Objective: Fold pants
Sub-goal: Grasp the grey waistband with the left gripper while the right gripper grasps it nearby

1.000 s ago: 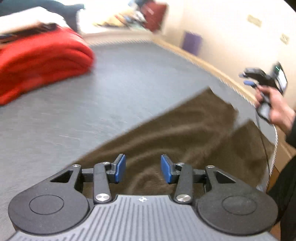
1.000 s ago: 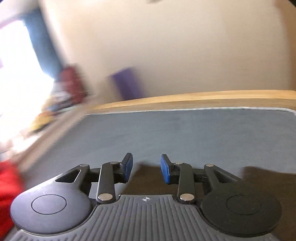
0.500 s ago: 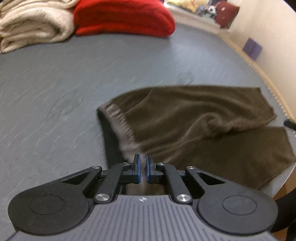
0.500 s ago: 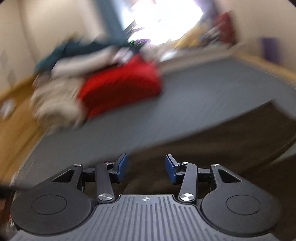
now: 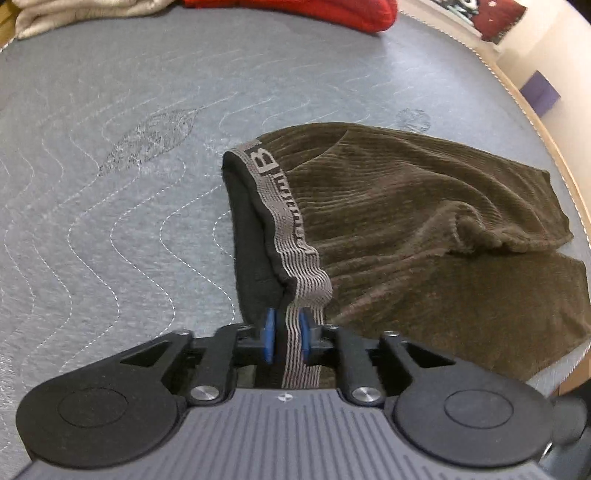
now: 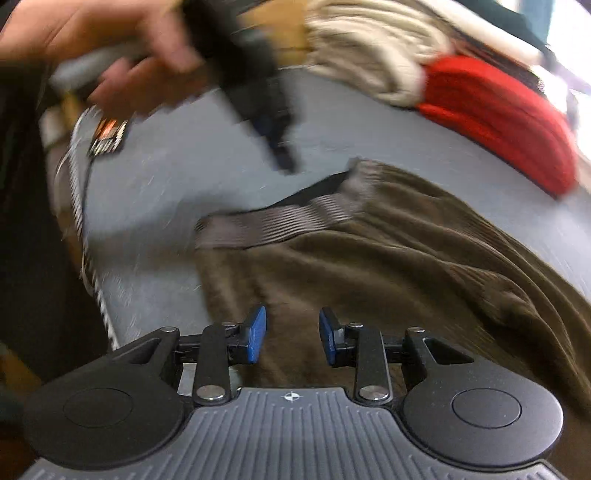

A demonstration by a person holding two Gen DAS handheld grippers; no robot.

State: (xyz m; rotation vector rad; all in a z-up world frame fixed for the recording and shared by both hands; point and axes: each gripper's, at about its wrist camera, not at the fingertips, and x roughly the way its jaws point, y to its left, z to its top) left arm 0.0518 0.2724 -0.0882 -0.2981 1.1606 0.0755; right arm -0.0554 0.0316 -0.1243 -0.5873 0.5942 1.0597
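Brown ribbed pants [image 5: 424,221] lie on the grey quilted mattress [image 5: 110,184], legs pointing right. Their grey striped waistband [image 5: 291,236] runs toward my left gripper [image 5: 286,341], which is shut on the waistband at its near end and lifts it a little, showing the dark inside. In the right wrist view the pants [image 6: 369,280] and waistband [image 6: 280,225] lie ahead. My right gripper [image 6: 291,336] is open and empty just above the brown fabric. The left gripper [image 6: 273,122], blurred, shows in a hand at the top left of that view.
A red folded garment [image 5: 295,11] and a beige folded one [image 5: 85,11] lie at the mattress's far end, also in the right wrist view [image 6: 509,118]. The mattress edge [image 5: 535,122] runs along the right. A purple box [image 5: 541,94] stands beyond it.
My left gripper stayed shut on the waistband and drew closer, lifting it. My right gripper swung round over the pants and now faces the waistband, still open.
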